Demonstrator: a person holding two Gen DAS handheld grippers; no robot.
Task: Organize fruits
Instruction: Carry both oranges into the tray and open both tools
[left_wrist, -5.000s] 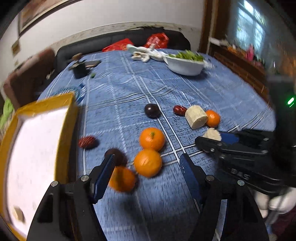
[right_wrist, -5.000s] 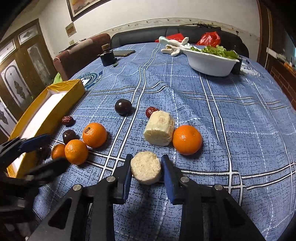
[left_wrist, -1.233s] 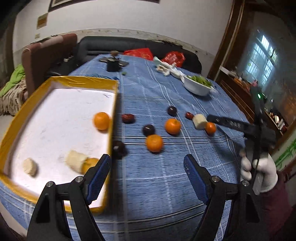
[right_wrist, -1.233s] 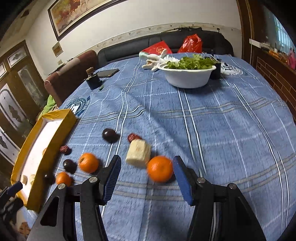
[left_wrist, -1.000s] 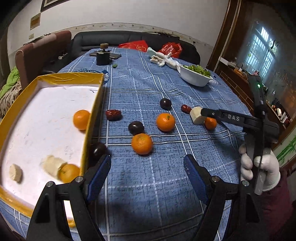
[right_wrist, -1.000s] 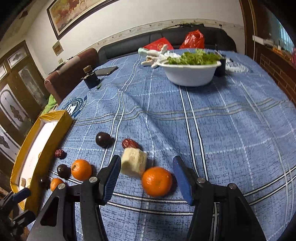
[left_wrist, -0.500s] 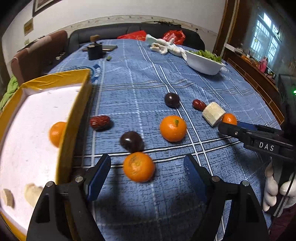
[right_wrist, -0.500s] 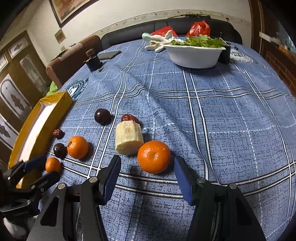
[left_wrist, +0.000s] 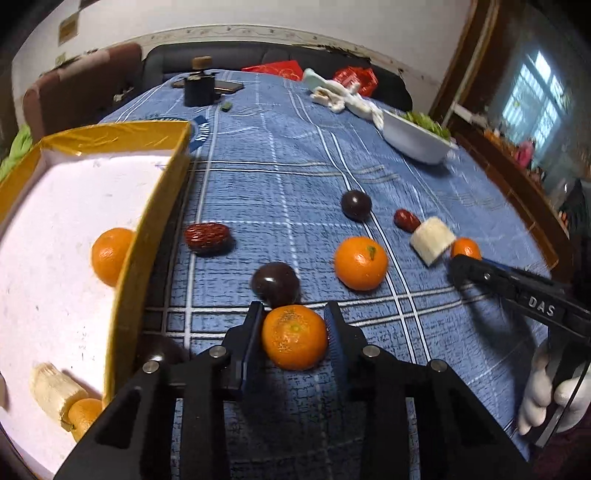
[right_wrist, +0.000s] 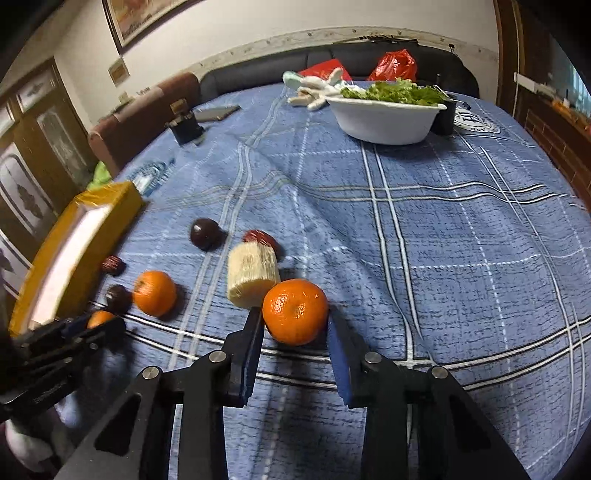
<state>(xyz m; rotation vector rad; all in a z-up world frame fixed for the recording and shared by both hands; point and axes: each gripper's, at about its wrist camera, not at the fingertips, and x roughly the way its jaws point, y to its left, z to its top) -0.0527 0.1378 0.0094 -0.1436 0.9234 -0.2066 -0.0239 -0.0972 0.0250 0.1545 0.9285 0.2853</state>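
1. As both pairs of tongs have just been closing, each has an orange between its blue pads on the blue plaid worktop (right_wrist: 443, 229).
2. Your left tongs (left_wrist: 294, 334) have narrowed onto the near orange (left_wrist: 294, 336); both pads sit against its sides, and the fruit rests on the cloth just in front of a dark plum (left_wrist: 275, 283).
3. Your right tongs (right_wrist: 294, 326) have narrowed round the right-hand orange (right_wrist: 295, 311); the left pad meets its flank, while on the right you cannot tell whether the pad touches or stands a sliver off.
4. A pale cut chunk (right_wrist: 252, 276) lies touching that orange at its upper left, with a red date (right_wrist: 260, 237) just behind the chunk.
5. To the left of your left tongs stands the yellow-walled tray (left_wrist: 147, 236), which holds an orange (left_wrist: 110, 255) near its right wall and, at the near corner, a pale piece (left_wrist: 53, 390) beside a further orange (left_wrist: 84, 413).
6. Loose on the cloth between tray and right tongs lie a red date (left_wrist: 207, 237), a stemmed orange (left_wrist: 361, 263) and a second dark plum (left_wrist: 356, 204).
7. At the far end a white bowl of greens (right_wrist: 384, 114) stands well apart from the fruit.
8. Your gloved right hand (left_wrist: 554, 398) shows at the edge of the left view.
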